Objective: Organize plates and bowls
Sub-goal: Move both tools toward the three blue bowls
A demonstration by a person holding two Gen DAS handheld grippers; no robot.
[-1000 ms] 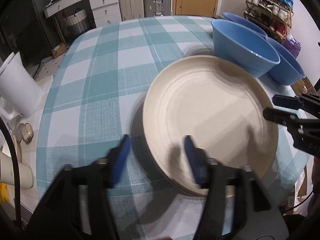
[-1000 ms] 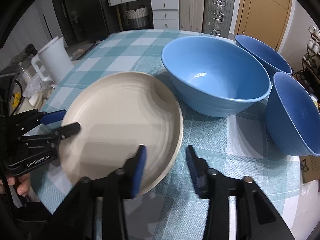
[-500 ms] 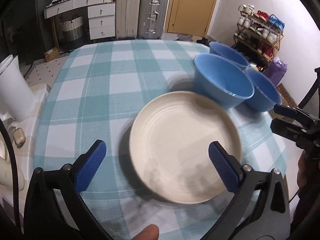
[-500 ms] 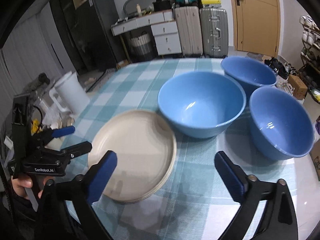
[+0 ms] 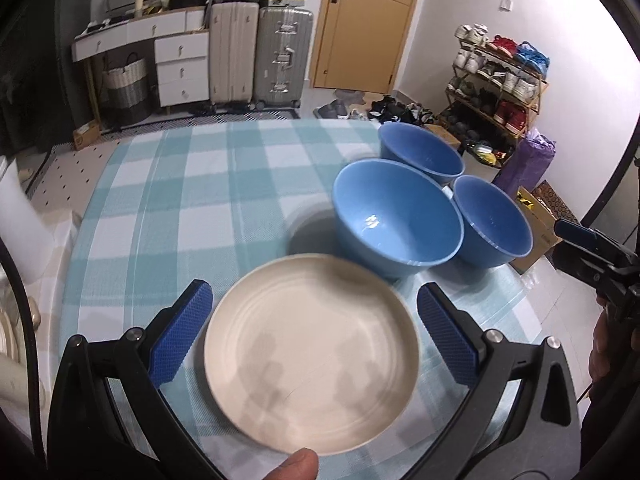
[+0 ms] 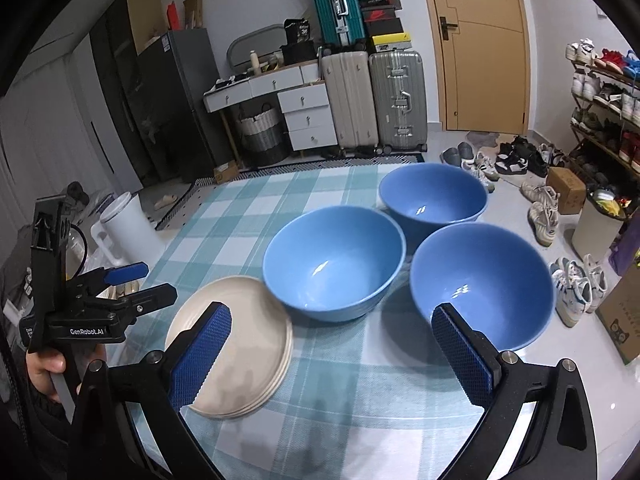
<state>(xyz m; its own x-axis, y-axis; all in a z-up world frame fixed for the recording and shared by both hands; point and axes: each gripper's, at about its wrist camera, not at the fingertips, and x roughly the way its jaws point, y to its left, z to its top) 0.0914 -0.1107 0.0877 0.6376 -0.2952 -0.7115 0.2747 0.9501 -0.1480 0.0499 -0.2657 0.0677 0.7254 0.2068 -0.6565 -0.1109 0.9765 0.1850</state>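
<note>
A stack of cream plates (image 5: 312, 354) lies on the checked tablecloth (image 5: 180, 200) near the front edge; it also shows in the right wrist view (image 6: 240, 344). Three blue bowls stand behind it: a middle bowl (image 5: 396, 216) (image 6: 334, 260), a far bowl (image 5: 420, 152) (image 6: 432, 196) and a right bowl (image 5: 492, 220) (image 6: 480, 284). My left gripper (image 5: 314, 336) is open and empty, raised above the plates. My right gripper (image 6: 332, 352) is open and empty, raised over the table's front right. Each gripper shows in the other's view, the left one (image 6: 132, 284) and the right one (image 5: 580, 244).
A white jug (image 6: 124, 228) stands at the table's left edge. Suitcases (image 6: 372, 100), white drawers (image 6: 304, 112) and a door (image 6: 480, 40) line the far wall. A shoe rack (image 5: 500, 76) and a cardboard box (image 6: 624, 320) stand on the floor at the right.
Both grippers opened, let go of the plate rim and drew back and up. The plate stack stays on the table.
</note>
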